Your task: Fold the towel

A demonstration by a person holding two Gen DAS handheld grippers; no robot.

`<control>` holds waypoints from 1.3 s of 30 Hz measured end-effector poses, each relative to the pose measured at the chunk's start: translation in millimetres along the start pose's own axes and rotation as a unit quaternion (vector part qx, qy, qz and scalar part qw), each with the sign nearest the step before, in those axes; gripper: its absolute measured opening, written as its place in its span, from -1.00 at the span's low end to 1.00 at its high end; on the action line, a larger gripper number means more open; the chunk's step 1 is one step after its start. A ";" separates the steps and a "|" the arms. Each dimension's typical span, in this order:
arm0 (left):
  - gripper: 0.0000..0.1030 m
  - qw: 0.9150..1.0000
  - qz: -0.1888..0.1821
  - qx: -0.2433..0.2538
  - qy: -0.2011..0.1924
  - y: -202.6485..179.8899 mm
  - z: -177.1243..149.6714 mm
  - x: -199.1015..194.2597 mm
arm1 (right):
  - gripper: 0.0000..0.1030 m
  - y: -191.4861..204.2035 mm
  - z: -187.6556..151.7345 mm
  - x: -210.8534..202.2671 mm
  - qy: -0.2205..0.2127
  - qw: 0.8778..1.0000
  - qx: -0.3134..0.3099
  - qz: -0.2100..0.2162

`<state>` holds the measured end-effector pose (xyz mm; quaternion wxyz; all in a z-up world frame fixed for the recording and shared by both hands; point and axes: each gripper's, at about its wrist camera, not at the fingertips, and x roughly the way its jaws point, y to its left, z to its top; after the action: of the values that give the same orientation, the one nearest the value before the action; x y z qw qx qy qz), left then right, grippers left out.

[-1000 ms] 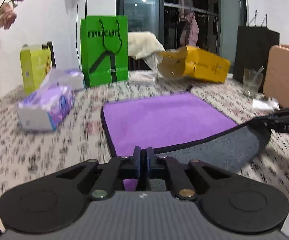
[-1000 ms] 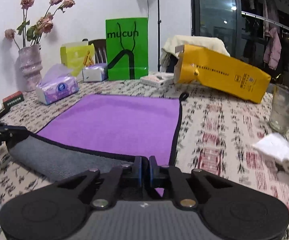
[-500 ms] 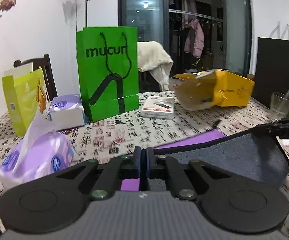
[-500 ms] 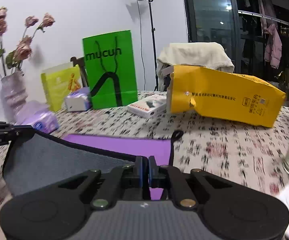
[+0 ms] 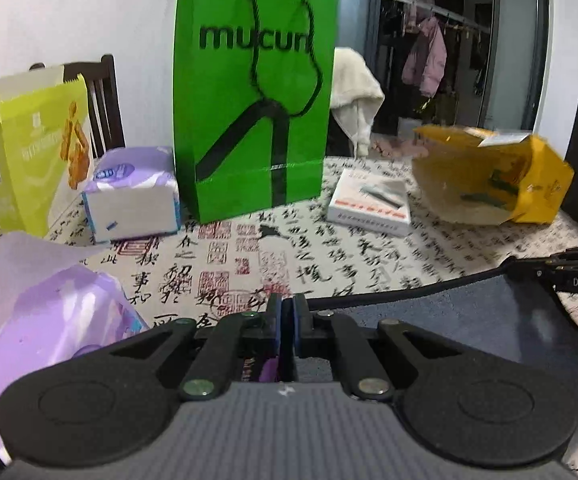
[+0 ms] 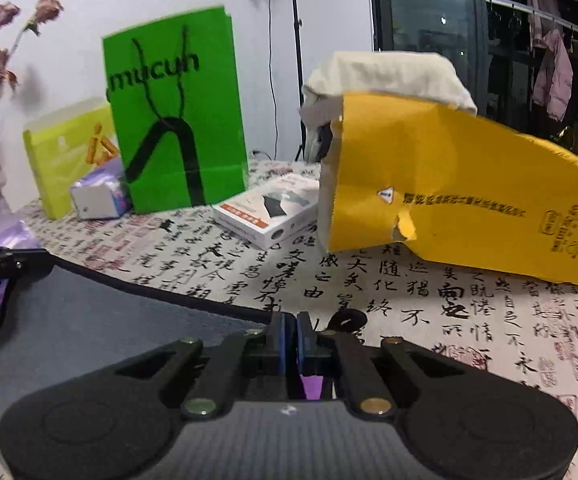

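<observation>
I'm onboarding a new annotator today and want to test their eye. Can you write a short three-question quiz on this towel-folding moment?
1. True or false: the left gripper and the right gripper are both shut on the towel.
2. Multiple choice: which side of the towel faces the cameras? A) purple B) grey C) white
3. Fill in: the white box lies between the green mucun bag and the ____ bag.

Key
1. True: each pair of jaws pinches a corner, and the black-trimmed edge spans between them.
2. B: only slivers of purple show under the fingers.
3. Yellow: the yellow bag lies tipped on its side on the calligraphy tablecloth.
</observation>
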<state>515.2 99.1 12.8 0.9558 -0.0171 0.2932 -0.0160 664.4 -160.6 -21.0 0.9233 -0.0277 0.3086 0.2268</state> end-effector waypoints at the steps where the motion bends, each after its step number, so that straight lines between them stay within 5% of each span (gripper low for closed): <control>1: -0.82 1.000 0.002 0.002 0.003 0.7 -1.3 3.9 | -0.90 0.0 0.3 6.0 0.004 1.000 -0.001 -0.001; 2: -0.75 1.000 0.012 0.002 0.004 2.1 -3.3 7.6 | -0.89 0.0 0.1 10.8 0.008 1.000 -0.001 -0.002; 4: -0.10 1.000 0.025 0.000 0.002 6.1 -6.0 11.4 | -0.81 0.2 -2.6 20.6 0.016 1.000 -0.003 -0.008; 10: 0.63 0.999 0.036 -0.001 -0.006 10.6 -6.7 10.2 | -0.26 -8.0 -7.9 23.7 0.006 1.000 0.009 -0.024; 21: 0.89 0.999 0.051 -0.013 -0.004 1.3 -12.9 -32.3 | 0.16 -0.8 -7.1 -4.7 -0.013 1.000 0.011 -0.022; 39: 0.98 0.997 0.037 -0.007 -0.060 -32.2 -54.3 -182.3 | 0.35 42.8 -48.6 -131.4 -0.044 0.999 0.005 0.001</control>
<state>333.2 73.1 71.2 0.9715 -0.0138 0.2357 0.0225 525.8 -184.3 20.1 0.9360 -0.0124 0.2689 0.2268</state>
